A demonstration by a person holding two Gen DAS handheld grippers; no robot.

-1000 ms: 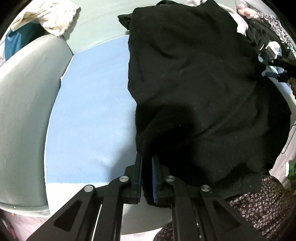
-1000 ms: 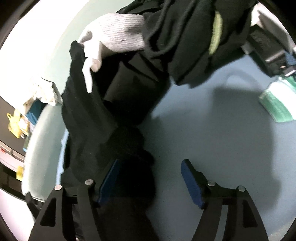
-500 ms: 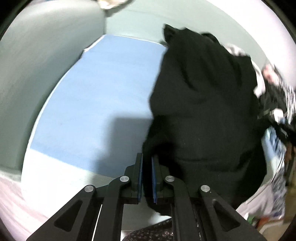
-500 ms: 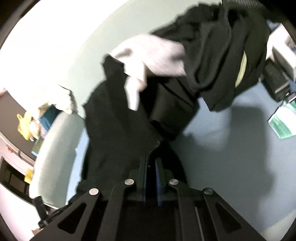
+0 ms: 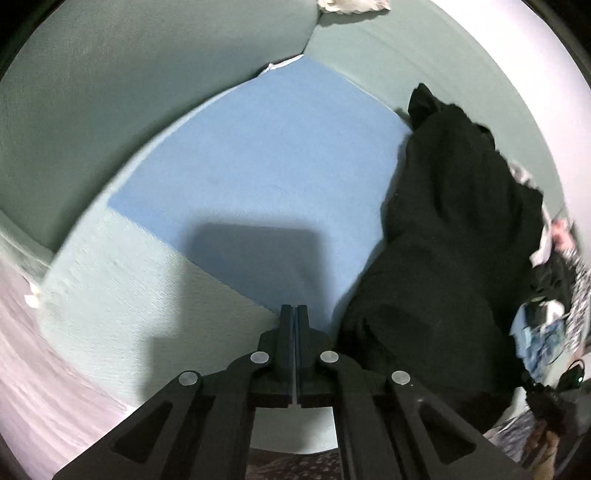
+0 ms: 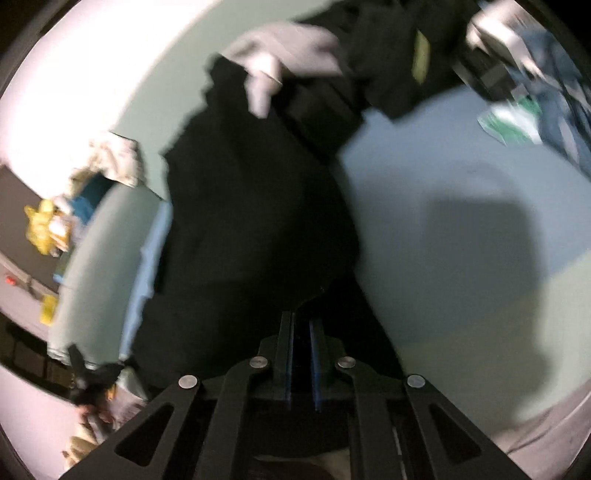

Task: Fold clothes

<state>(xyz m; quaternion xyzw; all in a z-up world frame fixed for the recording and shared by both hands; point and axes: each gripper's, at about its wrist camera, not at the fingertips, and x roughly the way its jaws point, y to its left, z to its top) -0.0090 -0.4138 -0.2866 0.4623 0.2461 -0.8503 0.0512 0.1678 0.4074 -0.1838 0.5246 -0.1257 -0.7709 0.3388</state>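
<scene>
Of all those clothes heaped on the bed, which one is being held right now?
The large black fabric garment: its edge is pinched in the right hand-held gripper. The pale grey knit piece and the black item with a yellow label lie farther back, untouched.

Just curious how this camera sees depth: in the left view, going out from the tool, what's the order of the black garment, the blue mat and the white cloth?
1. Black garment, just right of the left tool.
2. Blue mat, ahead.
3. White cloth, top edge.
</scene>
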